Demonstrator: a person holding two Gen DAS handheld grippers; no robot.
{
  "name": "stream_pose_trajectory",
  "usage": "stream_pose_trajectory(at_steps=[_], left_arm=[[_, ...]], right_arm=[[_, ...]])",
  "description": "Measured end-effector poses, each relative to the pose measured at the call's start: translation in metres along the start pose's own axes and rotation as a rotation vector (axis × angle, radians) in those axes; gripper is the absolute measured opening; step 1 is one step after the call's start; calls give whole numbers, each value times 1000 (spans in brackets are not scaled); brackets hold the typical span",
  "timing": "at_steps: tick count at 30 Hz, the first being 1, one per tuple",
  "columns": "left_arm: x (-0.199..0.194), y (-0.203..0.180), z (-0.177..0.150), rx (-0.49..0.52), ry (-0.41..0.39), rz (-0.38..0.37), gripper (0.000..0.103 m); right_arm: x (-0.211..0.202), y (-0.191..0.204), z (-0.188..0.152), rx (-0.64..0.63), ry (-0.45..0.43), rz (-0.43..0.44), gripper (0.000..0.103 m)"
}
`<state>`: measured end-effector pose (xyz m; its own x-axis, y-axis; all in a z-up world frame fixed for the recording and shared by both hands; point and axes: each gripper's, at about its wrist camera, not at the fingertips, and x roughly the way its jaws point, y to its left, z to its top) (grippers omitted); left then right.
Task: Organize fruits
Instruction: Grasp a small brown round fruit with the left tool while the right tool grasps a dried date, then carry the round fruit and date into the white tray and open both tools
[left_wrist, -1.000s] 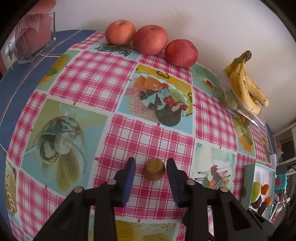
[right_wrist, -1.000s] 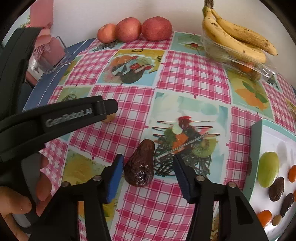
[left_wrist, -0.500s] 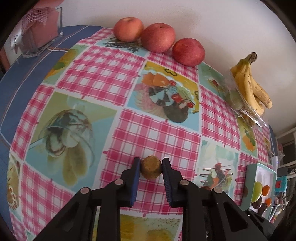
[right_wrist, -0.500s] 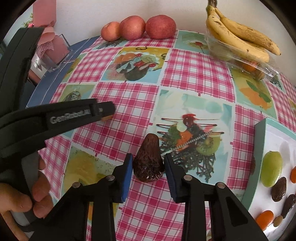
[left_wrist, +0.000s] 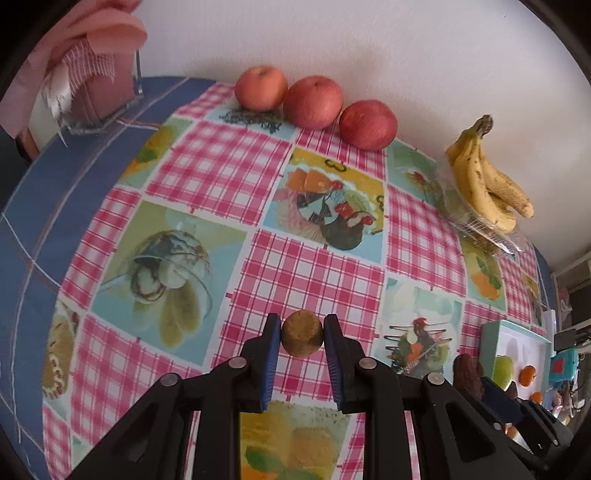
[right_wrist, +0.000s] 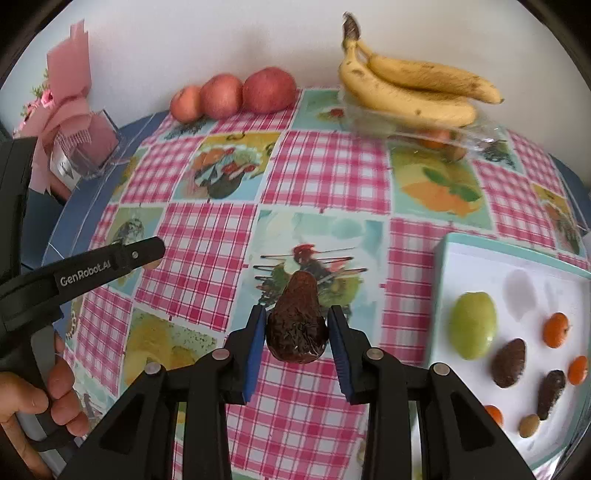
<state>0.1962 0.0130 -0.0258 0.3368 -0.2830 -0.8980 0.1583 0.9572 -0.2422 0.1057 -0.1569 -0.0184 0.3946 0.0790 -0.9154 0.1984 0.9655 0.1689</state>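
My left gripper (left_wrist: 301, 332) is shut on a small brown kiwi-like fruit (left_wrist: 302, 338), held above the checked tablecloth. My right gripper (right_wrist: 297, 325) is shut on a dark brown avocado (right_wrist: 297, 325), also raised above the cloth. In the right wrist view the left gripper (right_wrist: 110, 258) shows at the left, in a hand. A white tray with a teal rim (right_wrist: 517, 266) lies at the right; it holds a green fruit (right_wrist: 472, 325), small orange fruits (right_wrist: 556, 329) and dark brown fruits (right_wrist: 509, 362). The tray also shows in the left wrist view (left_wrist: 517, 339).
Three red apples (left_wrist: 314, 101) sit in a row by the back wall. A bunch of bananas (right_wrist: 410, 92) rests on a clear plastic box (right_wrist: 443, 136). A pink wrapped bouquet in a clear holder (right_wrist: 74, 122) stands at the back left on blue cloth.
Both grippers closed from open onto their fruits, then lifted them off the cloth. The right gripper moved toward the tray, which now looms larger.
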Motion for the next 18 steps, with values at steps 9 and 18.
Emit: stream_pose_trajectory(at_steps=[9,18], left_arm=[[-35,-9,-11,17,-45,2,25],[-62,-30,-32,65,-89,26,25]], right_arm=[[-41,-13,-11,13,-62,-7,35],[-78,-34,-27,46,-128,-7,35]])
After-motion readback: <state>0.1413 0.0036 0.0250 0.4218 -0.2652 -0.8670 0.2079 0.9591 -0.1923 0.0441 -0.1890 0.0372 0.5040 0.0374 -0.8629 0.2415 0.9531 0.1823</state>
